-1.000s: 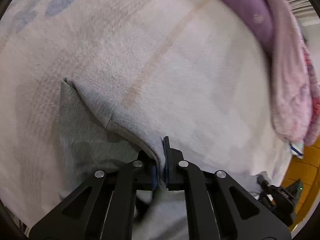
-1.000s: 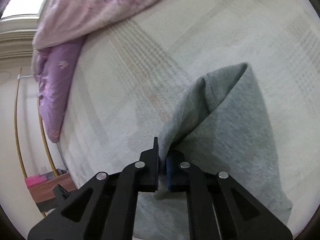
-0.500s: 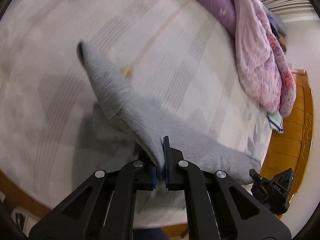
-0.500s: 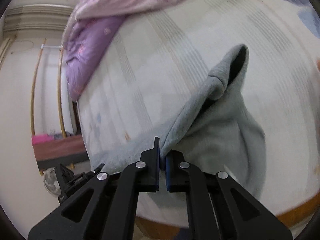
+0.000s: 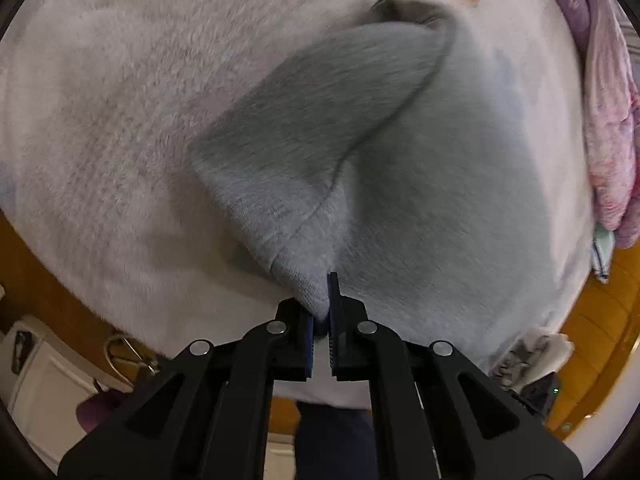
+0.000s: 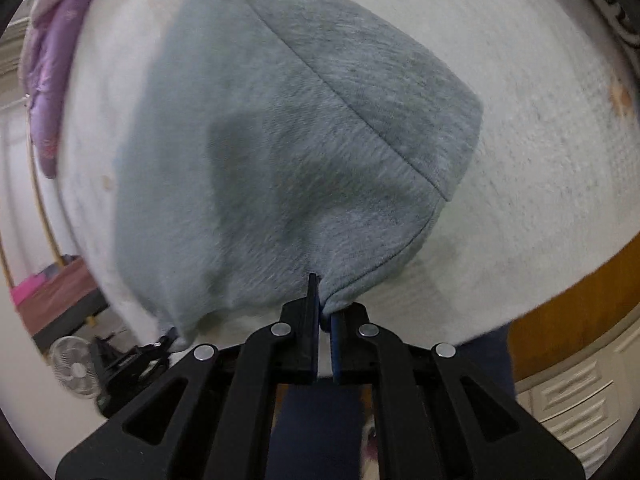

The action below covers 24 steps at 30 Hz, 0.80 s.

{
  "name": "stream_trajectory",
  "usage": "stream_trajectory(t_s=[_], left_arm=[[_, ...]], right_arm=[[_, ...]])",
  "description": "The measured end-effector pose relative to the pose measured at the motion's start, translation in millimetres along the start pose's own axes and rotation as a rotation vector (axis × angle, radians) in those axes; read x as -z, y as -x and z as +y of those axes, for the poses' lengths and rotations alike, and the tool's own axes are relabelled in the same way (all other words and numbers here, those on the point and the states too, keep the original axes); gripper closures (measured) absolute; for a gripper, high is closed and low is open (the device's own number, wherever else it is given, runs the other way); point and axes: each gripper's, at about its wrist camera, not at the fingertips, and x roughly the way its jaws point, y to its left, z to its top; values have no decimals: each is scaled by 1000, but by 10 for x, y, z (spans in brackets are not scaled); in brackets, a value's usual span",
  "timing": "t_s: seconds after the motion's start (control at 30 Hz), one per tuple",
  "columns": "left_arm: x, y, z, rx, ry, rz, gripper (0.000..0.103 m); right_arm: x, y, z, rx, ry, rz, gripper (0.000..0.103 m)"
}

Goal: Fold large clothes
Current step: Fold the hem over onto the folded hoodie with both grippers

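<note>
Grey garment (image 5: 400, 152): on bed (image 5: 100, 100), mid-fold. Left hand-held gripper (image 5: 321, 312) and right hand-held gripper (image 6: 325, 312) each clamped on an edge. Next, likely: lay edges down aligned.

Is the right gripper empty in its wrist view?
No, the right gripper is shut on the grey garment's hem, which hangs over the bed.

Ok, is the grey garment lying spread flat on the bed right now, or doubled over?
Doubled over, not flat. The grey garment drapes in a fold from each shut claw, left claw and right claw, with one layer lapped over another above the bed.
</note>
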Motion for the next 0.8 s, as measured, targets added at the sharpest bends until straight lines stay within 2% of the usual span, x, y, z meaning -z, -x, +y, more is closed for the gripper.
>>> stream_trajectory(t_s=[0.13, 0.27, 0.37, 0.4, 0.43, 0.47, 0.5, 0.6, 0.67, 0.73, 0.8], left_arm=[[-14, -191, 55, -30, 15, -11, 97], [-67, -293, 64, -45, 13, -20, 93], [-90, -252, 12, -27, 18, -4, 87], [-85, -202, 17, -12, 20, 2, 77], [-82, -130, 61, -4, 29, 0, 55], [-51, -36, 97, 3, 40, -17, 46], [-3, 75, 124, 11, 49, -40, 43], [116, 333, 194, 38, 102, -87, 43], [173, 572, 144, 51, 99, -165, 43], [172, 775, 16, 52, 68, -244, 43], [109, 917, -216, 50, 17, -317, 43]], right_arm=[[-65, -247, -48, 35, 2, -5, 99], [-139, -308, 11, 44, 4, -5, 97], [-136, -228, 86, 73, 39, 26, 82], [-123, -162, 105, 75, 58, 26, 73], [-113, -64, 154, 71, 87, 22, 65], [-101, 39, 205, 73, 121, 21, 62], [-95, 115, 240, 81, 143, 25, 61], [-126, 413, 433, 57, 248, 24, 61], [-215, 638, 642, 48, 351, -17, 63], [-343, 792, 870, 46, 438, -60, 78], [-442, 881, 950, 34, 512, -113, 87]])
